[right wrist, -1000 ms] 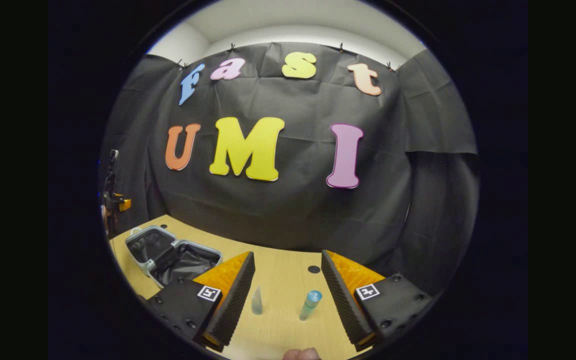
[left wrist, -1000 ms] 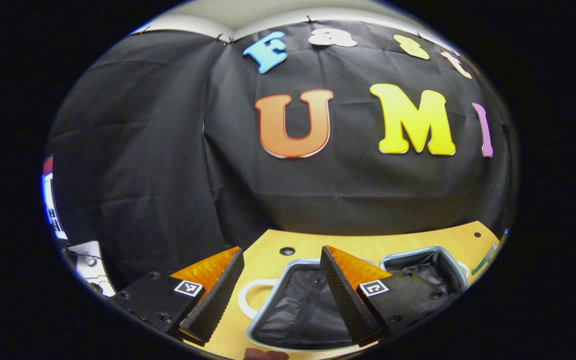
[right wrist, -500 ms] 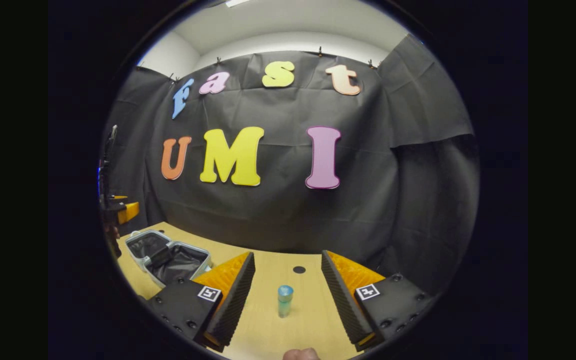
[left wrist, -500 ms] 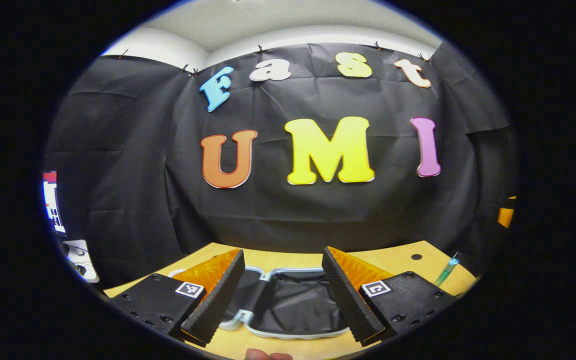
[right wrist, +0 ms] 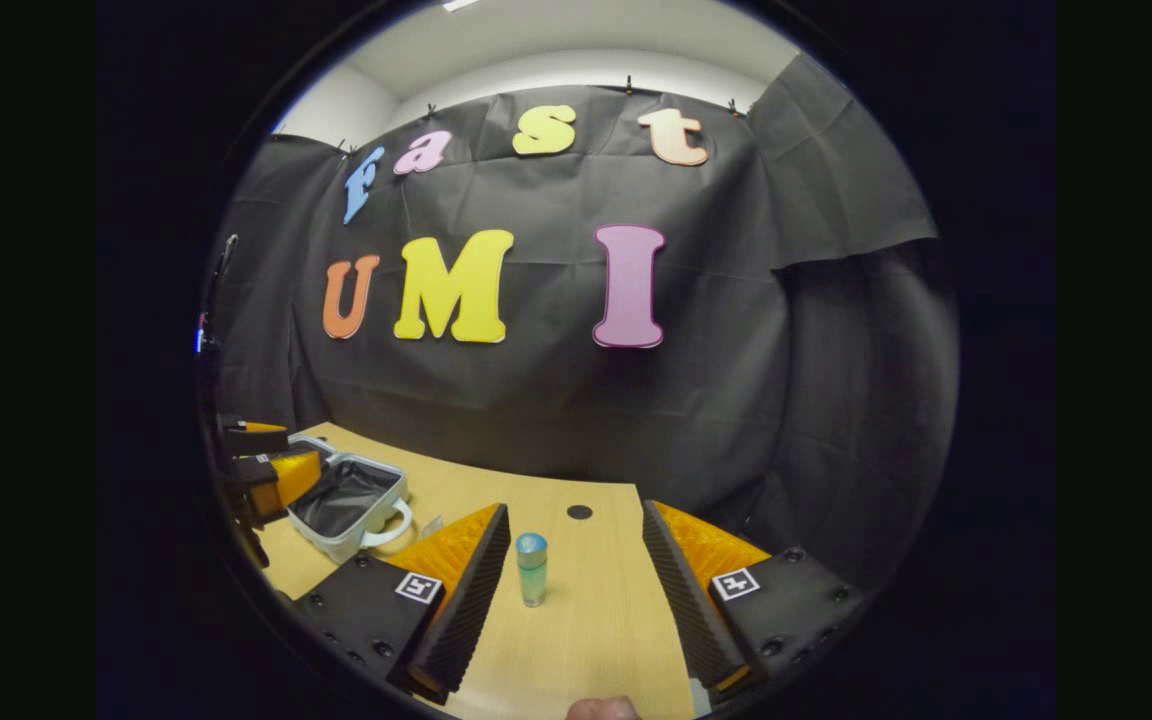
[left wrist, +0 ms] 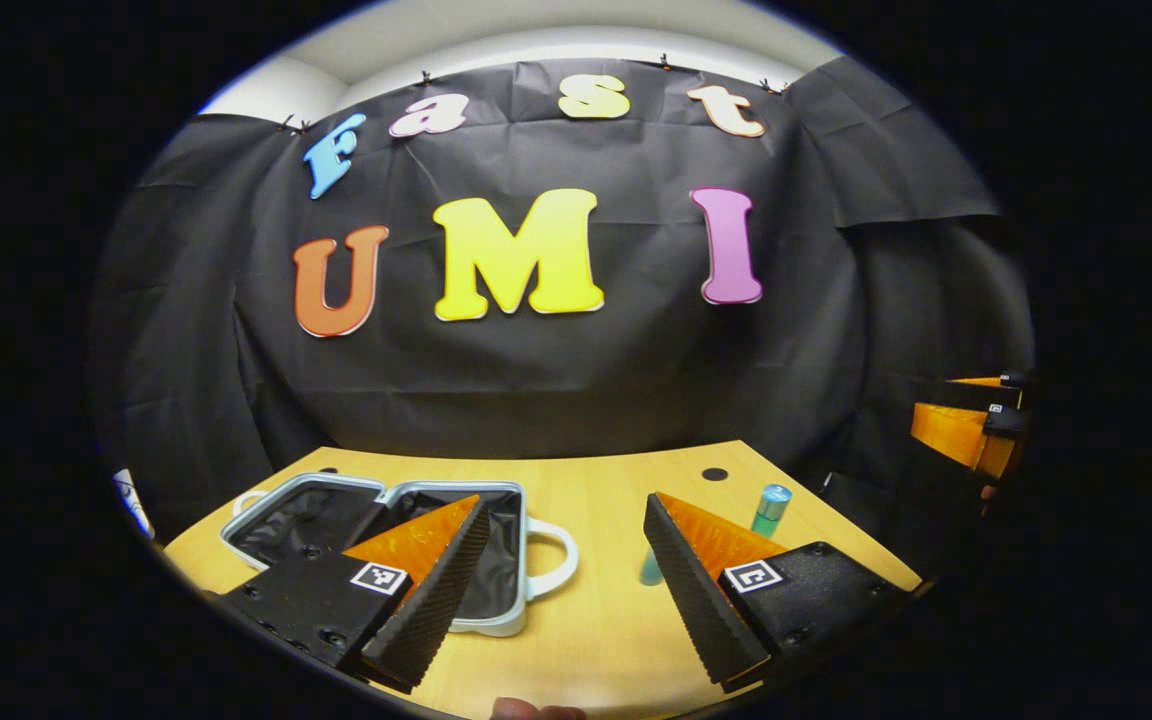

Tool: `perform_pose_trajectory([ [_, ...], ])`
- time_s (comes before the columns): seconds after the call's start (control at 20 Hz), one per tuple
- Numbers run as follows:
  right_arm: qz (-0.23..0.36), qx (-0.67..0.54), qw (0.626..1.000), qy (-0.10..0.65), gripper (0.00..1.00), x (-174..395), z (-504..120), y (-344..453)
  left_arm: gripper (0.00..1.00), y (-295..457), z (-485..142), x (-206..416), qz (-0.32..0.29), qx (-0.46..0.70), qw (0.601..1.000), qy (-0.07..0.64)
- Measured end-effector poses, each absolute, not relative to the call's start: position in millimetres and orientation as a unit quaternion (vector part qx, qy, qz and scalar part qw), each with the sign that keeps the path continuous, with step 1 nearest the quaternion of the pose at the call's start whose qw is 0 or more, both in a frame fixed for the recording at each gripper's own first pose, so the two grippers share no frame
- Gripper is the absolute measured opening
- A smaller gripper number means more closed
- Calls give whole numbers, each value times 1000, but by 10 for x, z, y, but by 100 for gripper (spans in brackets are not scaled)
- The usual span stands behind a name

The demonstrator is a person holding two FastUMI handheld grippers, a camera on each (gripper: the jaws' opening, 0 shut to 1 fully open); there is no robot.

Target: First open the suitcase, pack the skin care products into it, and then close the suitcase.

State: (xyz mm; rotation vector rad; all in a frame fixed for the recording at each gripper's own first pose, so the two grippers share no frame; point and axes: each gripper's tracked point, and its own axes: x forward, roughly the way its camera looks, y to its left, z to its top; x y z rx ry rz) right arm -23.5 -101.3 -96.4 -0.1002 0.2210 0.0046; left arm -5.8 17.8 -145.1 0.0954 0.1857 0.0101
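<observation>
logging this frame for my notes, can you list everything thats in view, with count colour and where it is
suitcase: one, pale grey shell with black lining, lying open on the left part of the table, white handle toward the middle
blue-capped bottle: one, clear greenish with a blue cap, upright on the table right of the suitcase
second small bottle: one, teal, partly hidden behind the left gripper's finger, beside the capped bottle
table: one, light wood, with a dark round hole near its far edge
left gripper: one, fingers apart, low over the table near the suitcase
right gripper: one, fingers apart, the capped bottle ahead between them, not touched
</observation>
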Motion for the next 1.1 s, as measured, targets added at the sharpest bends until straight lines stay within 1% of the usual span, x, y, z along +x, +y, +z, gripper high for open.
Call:
perform_pose_trajectory([
  [0.1, 0, -52, 991, 122, 79, -285, -1066, -1104, 99, -44, -1665, 50, -18, 54, 993, 108],
  [0.2, -8, -52, 990, 130, 79, -344, -1104, -1203, 99, -230, -2053, 154, -42, 47, 988, 142],
  [0.3, -16, -55, 988, 143, 79, -390, -1192, -1274, 99, -307, -2468, 275, -47, 32, 981, 187],
  [0.5, -32, -62, 983, 171, 79, -479, -1310, -1430, 100, -330, -2987, 567, -46, 27, 972, 230],
  [0.8, -54, -67, 980, 182, 79, -458, -1278, -1533, 99, -383, -3407, 1054, -65, 23, 964, 256],
  [0.9, -59, -69, 978, 187, 79, -450, -1287, -1542, 98, -372, -3498, 1156, -62, 20, 961, 268],
  [0.95, -60, -72, 978, 188, 79, -461, -1294, -1556, 93, -376, -3572, 1189, -58, 15, 959, 277],
  [1.0, -61, -73, 977, 189, 79, -459, -1294, -1560, 90, -369, -3615, 1203, -56, 14, 957, 284],
  [1.1, -64, -73, 976, 193, 79, -437, -1307, -1590, 82, -341, -3682, 1238, -56, 22, 954, 294],
])
